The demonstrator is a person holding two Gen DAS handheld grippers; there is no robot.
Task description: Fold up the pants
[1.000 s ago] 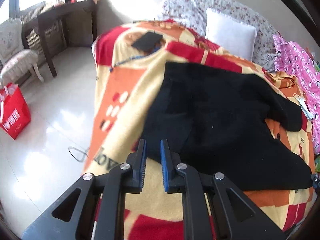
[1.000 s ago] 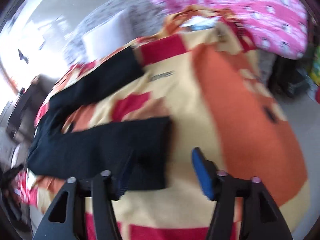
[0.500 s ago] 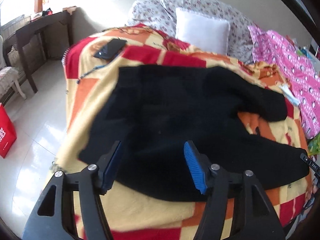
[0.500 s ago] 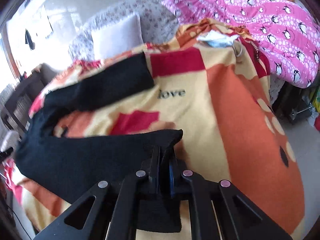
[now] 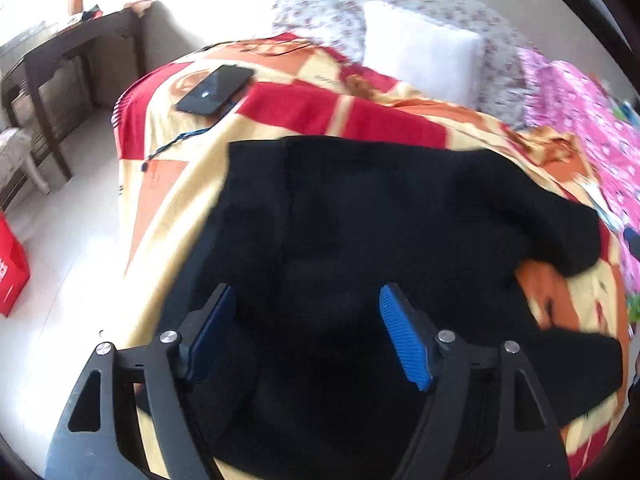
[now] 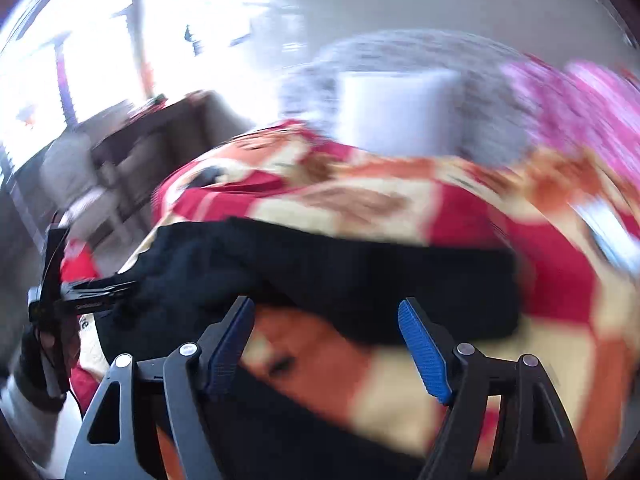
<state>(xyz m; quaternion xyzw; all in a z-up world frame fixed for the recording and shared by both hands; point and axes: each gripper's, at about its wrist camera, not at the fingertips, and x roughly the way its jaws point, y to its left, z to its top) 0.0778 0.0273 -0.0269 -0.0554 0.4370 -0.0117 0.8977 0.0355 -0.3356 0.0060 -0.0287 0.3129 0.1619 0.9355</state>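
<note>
A: Left gripper?

B: Jaws spread and opening wider. Blue pads clear on both sides, black cloth below them, nothing pinched.

A: Right gripper?

B: Same: released, jaws widening. Between the pads only blanket and a black edge behind, no contact I can see. That view is badly smeared.

A: Where are the pants?

B: Black, lying on the patterned blanket of the bed. The body fills the near middle of the left view; one leg runs off to the right and ends on an orange patch. In the right view the pants show as a dark band across the blanket, with more black cloth near the bottom edge.

A: Around it?

B: A dark phone on the blanket's far left corner, well apart from the cloth. White pillow at the head, pink quilt at right. Dark table and a red bag on the floor at left.
</note>
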